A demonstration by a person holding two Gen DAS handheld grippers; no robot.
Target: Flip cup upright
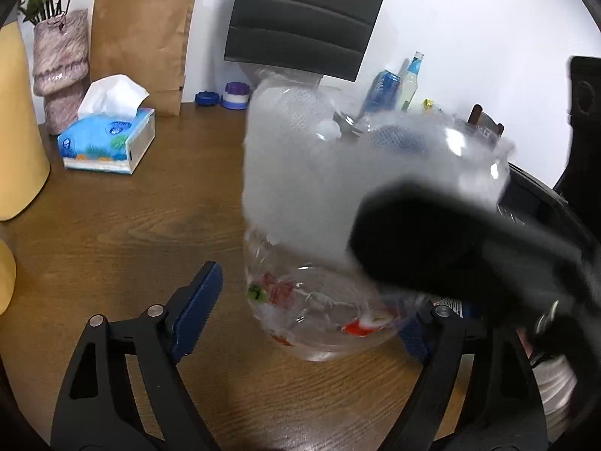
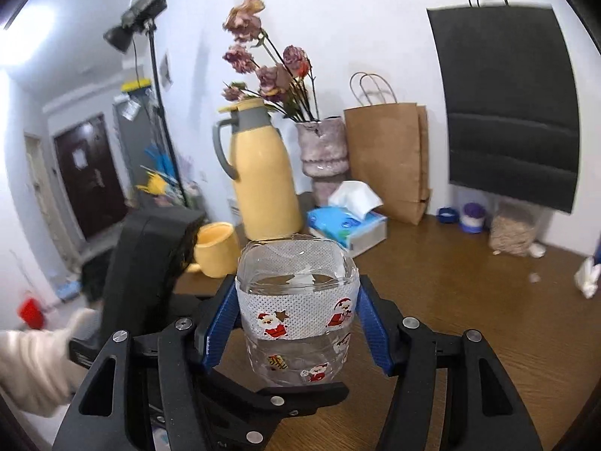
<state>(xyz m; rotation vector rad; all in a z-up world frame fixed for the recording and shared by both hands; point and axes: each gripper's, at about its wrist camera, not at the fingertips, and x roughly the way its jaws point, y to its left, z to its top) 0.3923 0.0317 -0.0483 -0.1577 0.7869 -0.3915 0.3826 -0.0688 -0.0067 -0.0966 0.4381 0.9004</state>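
Observation:
The cup is clear plastic with a white mesh band and Santa stickers. In the right wrist view it stands mouth up between the blue pads, and my right gripper is shut on it above the wooden table. In the left wrist view the cup is blurred, right in front of my left gripper, which is open around its lower part without gripping; the dark right gripper body crosses it.
A yellow thermos, yellow mug, pink vase, tissue box, brown paper bag and small purple containers stand along the table's back. Bottles stand at right.

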